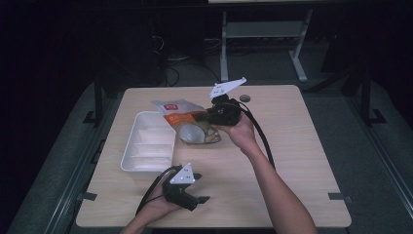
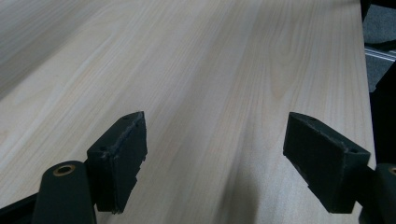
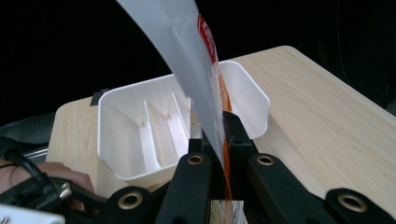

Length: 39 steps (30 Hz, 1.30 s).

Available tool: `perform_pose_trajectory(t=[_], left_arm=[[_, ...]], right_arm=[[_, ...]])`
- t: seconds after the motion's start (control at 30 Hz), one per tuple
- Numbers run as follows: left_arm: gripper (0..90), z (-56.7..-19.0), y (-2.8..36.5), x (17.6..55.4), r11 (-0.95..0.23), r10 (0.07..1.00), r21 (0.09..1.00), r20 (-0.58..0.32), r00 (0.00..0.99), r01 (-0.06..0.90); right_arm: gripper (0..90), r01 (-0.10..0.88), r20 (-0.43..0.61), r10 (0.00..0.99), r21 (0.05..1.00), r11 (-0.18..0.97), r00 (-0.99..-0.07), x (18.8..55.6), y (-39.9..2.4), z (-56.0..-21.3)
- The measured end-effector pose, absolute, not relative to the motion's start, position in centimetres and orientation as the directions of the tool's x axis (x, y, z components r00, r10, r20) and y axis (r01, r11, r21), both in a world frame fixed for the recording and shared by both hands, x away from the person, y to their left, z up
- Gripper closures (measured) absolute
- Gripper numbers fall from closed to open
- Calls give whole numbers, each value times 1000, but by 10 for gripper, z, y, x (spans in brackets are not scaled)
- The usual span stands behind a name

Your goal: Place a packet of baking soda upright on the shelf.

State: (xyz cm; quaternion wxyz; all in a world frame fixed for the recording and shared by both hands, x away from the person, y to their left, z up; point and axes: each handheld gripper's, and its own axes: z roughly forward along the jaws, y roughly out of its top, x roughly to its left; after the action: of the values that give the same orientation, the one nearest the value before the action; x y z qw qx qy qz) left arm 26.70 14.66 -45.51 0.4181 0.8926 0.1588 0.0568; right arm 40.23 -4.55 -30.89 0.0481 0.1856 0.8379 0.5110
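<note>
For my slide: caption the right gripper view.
Right gripper clamps a snack pouch edge-on, above a white divided tray on the wooden table.

Both forearms are bare, with no sleeve at the wrist. The left gripper is a matte black body topped by a grey three-cornered plate dotted with small dark marks, and a black cable loops from its rear. Its jaws are blocky black pads with roughened, chipped edges, hinged on arms with a brass-ringed pivot hole. The right gripper carries the same grey plate and a thick black cable; its black jaw arms show four brass-ringed pivot holes in a row.
</note>
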Motion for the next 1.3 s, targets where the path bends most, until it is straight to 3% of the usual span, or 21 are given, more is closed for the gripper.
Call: perform_pose_trajectory(t=[1.3], left_arm=[[212, -455, 153, 271, -585, 345, 769, -50, 937, 257]], right_arm=[[894, 239, 110, 309, 875, 421, -945, 439, 30, -293]])
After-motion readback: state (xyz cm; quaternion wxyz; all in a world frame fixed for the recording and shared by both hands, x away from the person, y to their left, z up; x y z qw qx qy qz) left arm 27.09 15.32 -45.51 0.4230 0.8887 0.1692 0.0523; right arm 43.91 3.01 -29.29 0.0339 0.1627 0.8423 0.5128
